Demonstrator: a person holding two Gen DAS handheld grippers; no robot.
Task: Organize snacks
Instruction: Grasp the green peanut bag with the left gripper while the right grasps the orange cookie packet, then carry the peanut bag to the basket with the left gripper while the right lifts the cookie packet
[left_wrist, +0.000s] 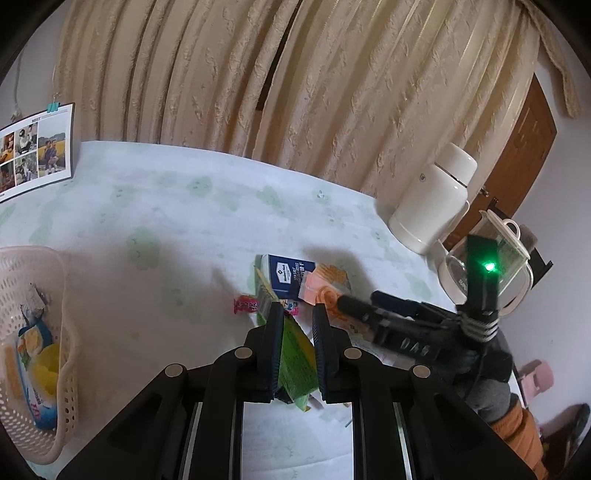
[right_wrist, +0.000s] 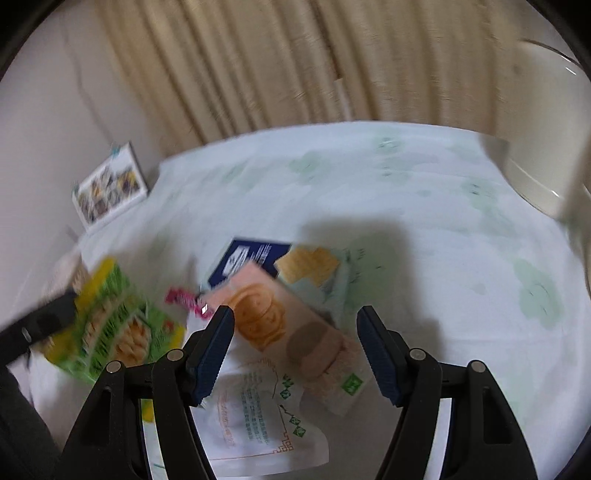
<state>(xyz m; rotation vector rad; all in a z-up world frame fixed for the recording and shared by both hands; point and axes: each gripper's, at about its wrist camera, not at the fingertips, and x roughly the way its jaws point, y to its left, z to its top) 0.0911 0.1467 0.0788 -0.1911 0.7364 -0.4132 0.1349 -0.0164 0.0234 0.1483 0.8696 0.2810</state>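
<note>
My left gripper (left_wrist: 298, 314) is shut on a green snack packet (left_wrist: 295, 363), held on edge above the table; the right wrist view shows the same green packet (right_wrist: 114, 325) lifted at the left. My right gripper (right_wrist: 295, 319) is open, hovering over a pink biscuit packet (right_wrist: 273, 317) with nothing between its fingers. Around it lie a dark blue packet (right_wrist: 247, 258), a pale cracker packet (right_wrist: 314, 269), a small pink candy (right_wrist: 181, 297) and a white pouch (right_wrist: 258, 417). The right wrist view is blurred by motion.
A cream perforated basket (left_wrist: 66, 398) holding several snacks stands at the left edge. A white thermos (left_wrist: 432, 206) and a glass kettle (left_wrist: 517, 273) stand at the right. A photo calendar (left_wrist: 33, 151) leans at the far left, with curtains behind the table.
</note>
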